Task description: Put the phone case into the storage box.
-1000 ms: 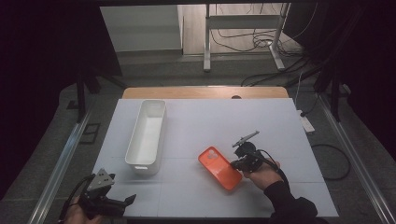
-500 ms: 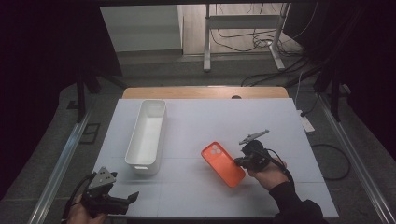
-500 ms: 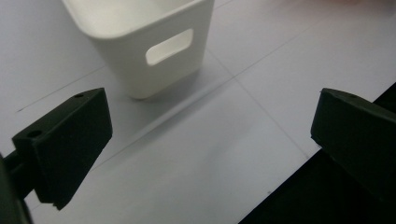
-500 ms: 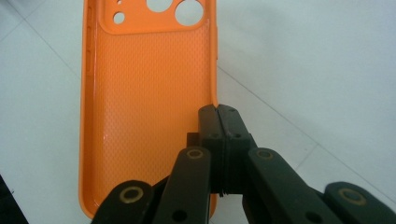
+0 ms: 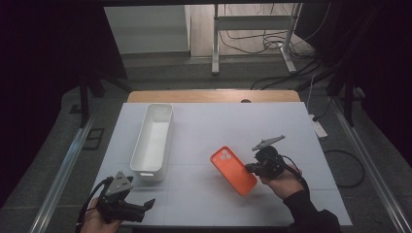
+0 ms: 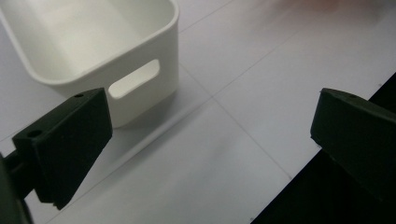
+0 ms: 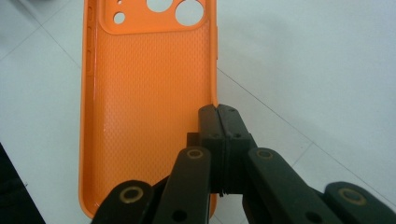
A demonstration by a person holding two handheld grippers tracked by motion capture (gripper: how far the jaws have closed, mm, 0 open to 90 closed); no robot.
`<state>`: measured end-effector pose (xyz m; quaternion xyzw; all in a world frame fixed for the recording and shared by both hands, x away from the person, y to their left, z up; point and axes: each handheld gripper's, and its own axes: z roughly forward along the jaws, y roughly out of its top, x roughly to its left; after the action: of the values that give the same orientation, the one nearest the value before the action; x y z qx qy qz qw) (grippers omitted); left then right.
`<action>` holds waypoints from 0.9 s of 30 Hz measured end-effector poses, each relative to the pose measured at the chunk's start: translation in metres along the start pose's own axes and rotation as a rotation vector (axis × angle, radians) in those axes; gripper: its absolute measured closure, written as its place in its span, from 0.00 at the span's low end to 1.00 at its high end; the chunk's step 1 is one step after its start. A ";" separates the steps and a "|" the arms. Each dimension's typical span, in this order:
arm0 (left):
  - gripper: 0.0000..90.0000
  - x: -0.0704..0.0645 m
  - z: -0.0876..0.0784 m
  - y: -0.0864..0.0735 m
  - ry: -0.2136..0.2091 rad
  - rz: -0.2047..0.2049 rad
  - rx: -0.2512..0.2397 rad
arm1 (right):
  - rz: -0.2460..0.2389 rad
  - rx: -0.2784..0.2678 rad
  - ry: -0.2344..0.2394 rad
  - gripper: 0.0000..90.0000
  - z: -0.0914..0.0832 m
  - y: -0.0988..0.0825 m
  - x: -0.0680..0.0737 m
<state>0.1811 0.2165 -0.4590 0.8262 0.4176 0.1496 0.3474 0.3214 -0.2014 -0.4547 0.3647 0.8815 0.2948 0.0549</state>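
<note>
Item 1: orange phone case [image 5: 233, 170]. Located at about 5 o'clock on the white surface [image 5: 214, 126], lying slantwise with its open inner side upward and the camera cut-outs at its far end. In the right gripper view the case [image 7: 144, 93] is seen with its textured inside facing up and its long side wall caught at the jaw tips.

Item 2: right hand-held gripper [image 5: 252, 168]. Held in a hand at 3 o'clock of the case. Its jaws are pressed together and clamped on the case's side wall, as seen in the right gripper view [image 7: 218, 109], where the rim is pinched between the two pads. Whether the case is lifted off the surface at that edge cannot be told.

Item 3: left hand-held gripper [image 5: 148, 204]. Held at 7 o'clock on the surface, near its front edge, jaws set wide apart with nothing between them [image 6: 210, 140]. It is pointed toward 3 o'clock.

Item 4: white bin [image 5: 153, 138]. Long, open-topped, placed at 9 o'clock on the surface, well apart from the case. Its near end wall with a handle slot [image 6: 133, 84] is seen just beyond the left jaw.
</note>
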 end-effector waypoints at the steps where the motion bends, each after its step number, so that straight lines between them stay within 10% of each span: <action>1: 0.00 -0.001 0.001 0.001 -0.005 -0.005 -0.003 | 0.000 -0.001 -0.001 0.99 -0.001 0.000 0.000; 27: 0.00 -0.007 0.020 0.036 -0.103 -0.027 -0.051 | 0.021 -0.044 -0.004 0.99 -0.014 -0.005 -0.004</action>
<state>0.2082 0.1871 -0.4479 0.8180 0.4065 0.1126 0.3912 0.3167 -0.2132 -0.4466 0.3733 0.8709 0.3137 0.0616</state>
